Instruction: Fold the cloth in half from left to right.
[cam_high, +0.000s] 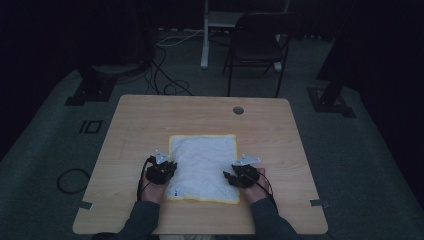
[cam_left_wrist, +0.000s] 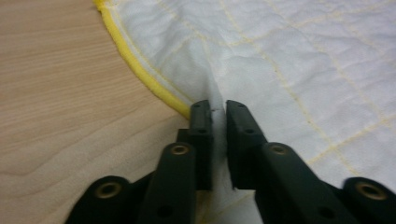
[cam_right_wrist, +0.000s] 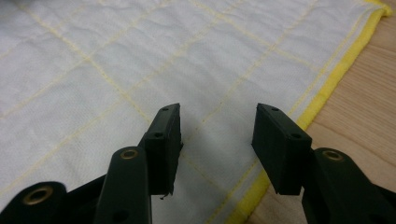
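Dim room, dark floor with cables and a folding chair (cam_high: 257, 42) beyond a pale wooden table (cam_high: 150, 120). Spread flat at the table's near middle, a white cloth (cam_high: 204, 165) with yellow hem. At its left edge, left gripper (cam_left_wrist: 218, 108), jaws nearly together, pinching a raised fold of cloth just inside the hem. At its right edge, right gripper (cam_right_wrist: 217, 123), jaws spread apart over the fabric, holding nothing.

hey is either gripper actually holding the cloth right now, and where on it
The left gripper has its jaws pinched on a fold of the white cloth just inside its yellow left edge. The right gripper holds nothing; its jaws stand open over the cloth's right edge.
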